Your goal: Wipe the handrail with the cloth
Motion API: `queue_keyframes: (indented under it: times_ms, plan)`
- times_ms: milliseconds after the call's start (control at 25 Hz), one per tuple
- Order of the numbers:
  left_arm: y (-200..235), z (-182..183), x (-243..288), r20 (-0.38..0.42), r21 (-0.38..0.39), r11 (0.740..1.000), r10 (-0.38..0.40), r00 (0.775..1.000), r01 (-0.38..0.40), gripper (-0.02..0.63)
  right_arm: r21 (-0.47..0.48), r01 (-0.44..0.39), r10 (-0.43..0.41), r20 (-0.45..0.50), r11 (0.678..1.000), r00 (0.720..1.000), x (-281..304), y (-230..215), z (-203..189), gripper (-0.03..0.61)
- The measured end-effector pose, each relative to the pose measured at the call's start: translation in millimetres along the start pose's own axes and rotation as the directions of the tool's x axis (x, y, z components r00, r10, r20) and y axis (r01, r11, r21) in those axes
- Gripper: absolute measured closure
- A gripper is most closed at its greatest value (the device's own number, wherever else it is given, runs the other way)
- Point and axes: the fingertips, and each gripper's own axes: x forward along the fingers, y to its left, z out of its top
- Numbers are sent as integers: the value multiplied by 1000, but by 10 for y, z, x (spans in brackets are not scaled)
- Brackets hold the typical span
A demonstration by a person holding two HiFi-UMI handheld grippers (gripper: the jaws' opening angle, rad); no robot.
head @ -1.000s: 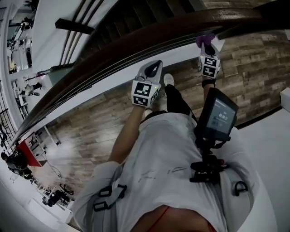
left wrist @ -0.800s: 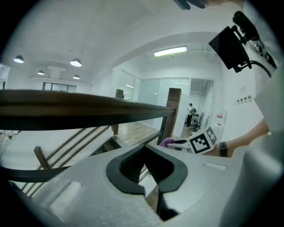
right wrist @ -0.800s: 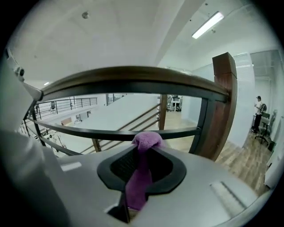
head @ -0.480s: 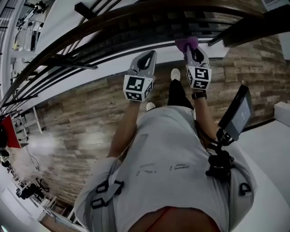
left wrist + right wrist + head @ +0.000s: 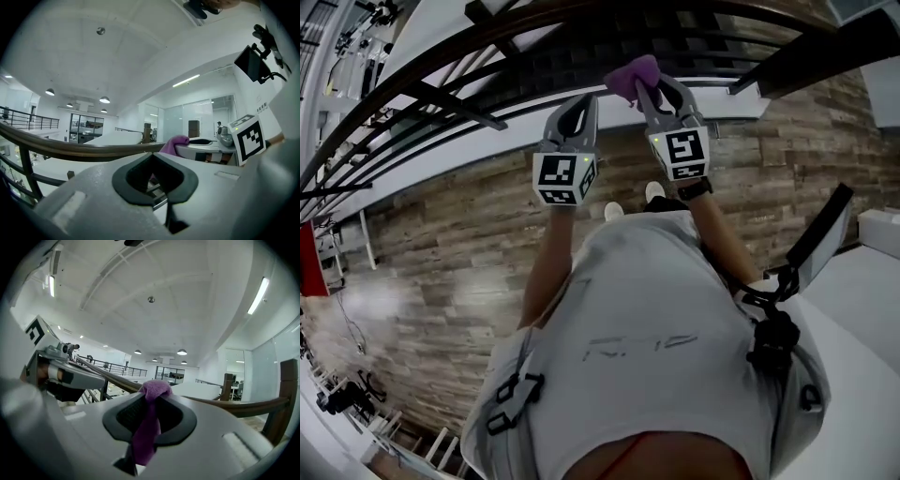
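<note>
Right tongs carry the cloth up by the wooden handrail.
The handrail curves across above both tongs. The left tongs sit clenched on nothing, just beside the right pair, which are clamped on the purple cloth. It bunches beyond their tips; contact with the rail is unclear.

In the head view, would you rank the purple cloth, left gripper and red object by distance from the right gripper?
1. Purple cloth: in the right gripper jaws.
2. Left gripper: beside it, left.
3. Red object: far left edge.
</note>
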Motion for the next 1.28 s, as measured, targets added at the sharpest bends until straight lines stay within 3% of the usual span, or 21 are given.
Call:
queue_keyframes:
  times_ms: [200,560,880,1280]
  plan:
    - [124,86,-48,29,-18,999,51,998,-51,612,13,30,-30,15,999,999,71,-76,81,525]
    - [-53,-30,77,10,-28,999,44,999,-43,612,5,70,-70,39,998,997,-32,-228,126,525]
    - [-42,98,199,24,-17,997,72,997,-72,612,13,53,-54,28,998,998,-13,-352,46,525]
    - [-91,6,206,5,-26,995,101,995,-100,612,6,17,-17,28,1000,999,-34,-348,5,525]
